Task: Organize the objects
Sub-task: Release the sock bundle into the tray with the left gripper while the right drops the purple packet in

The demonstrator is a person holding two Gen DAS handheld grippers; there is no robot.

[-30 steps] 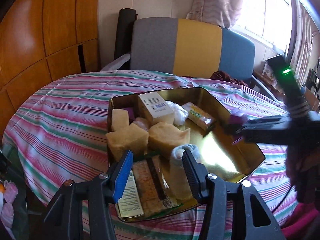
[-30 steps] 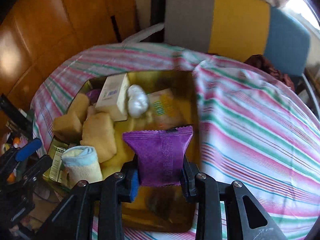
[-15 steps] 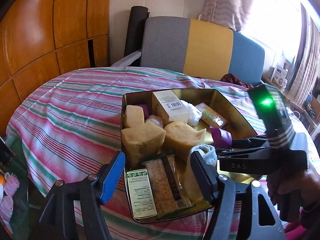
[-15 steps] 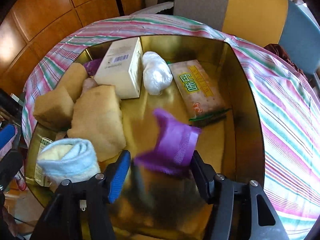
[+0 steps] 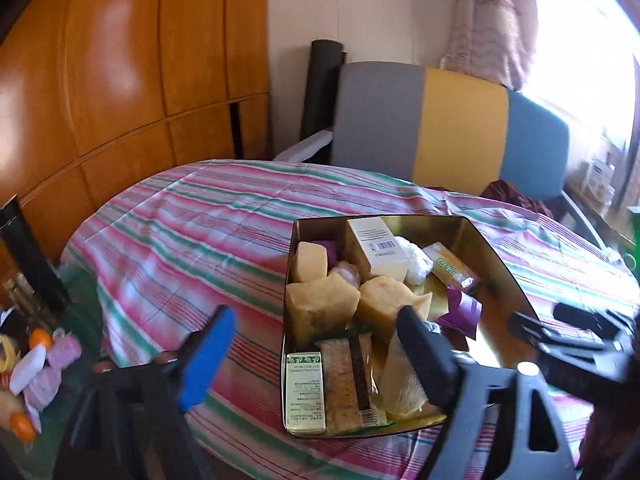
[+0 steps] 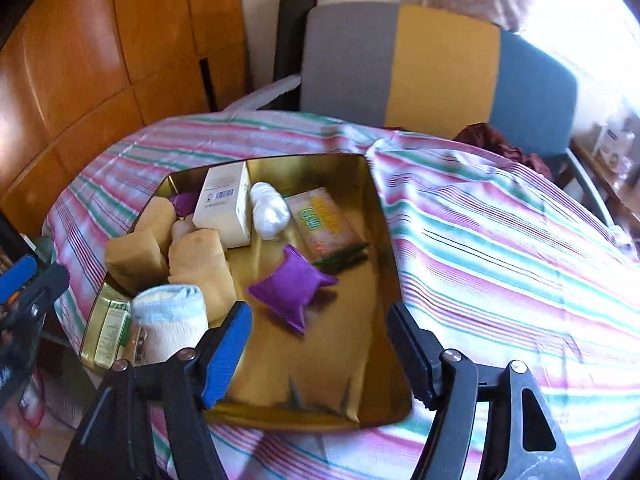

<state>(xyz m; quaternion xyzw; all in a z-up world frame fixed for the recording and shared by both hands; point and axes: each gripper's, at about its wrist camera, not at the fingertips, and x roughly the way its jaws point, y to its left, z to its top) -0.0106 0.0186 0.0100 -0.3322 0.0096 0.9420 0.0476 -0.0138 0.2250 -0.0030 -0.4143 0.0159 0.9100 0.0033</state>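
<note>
The surface (image 6: pixel 500 248) is round and draped in a cloth striped pink, green and white; behind it stands a chair (image 6: pixel 440 64) with a back in grey, yellow and blue panels, orange-brown wooden panelling (image 5: pixel 120 72) fills the wall to the left, and a bright window with a patterned curtain (image 5: pixel 492 20) is at the right. A gold tin (image 6: pixel 384 216) sits on the cloth, its near edge toward the cameras. Inside it lie a white box (image 6: pixel 224 208) with a barcode, a white wrapped bundle (image 6: pixel 270 210), a yellow-green biscuit packet (image 6: pixel 326 224), several tan sponge blocks (image 6: pixel 200 264), a rolled pale towel (image 6: pixel 172 322) at the near left and a cracker packet (image 5: pixel 344 384) beside a green-labelled box (image 5: pixel 304 388). The purple pouch (image 6: pixel 292 286) lies loose on the tin's bare gold floor, near the middle, touching neither claw. The right claw (image 6: pixel 318 350) has just been opening; its fingers now stand apart over the tin's near edge with nothing between them. The left claw (image 5: pixel 316 356) has also just been opening and stands spread very wide, one finger (image 5: pixel 206 360) over the cloth left of the tin, the other over the towel, gripping nothing.
</note>
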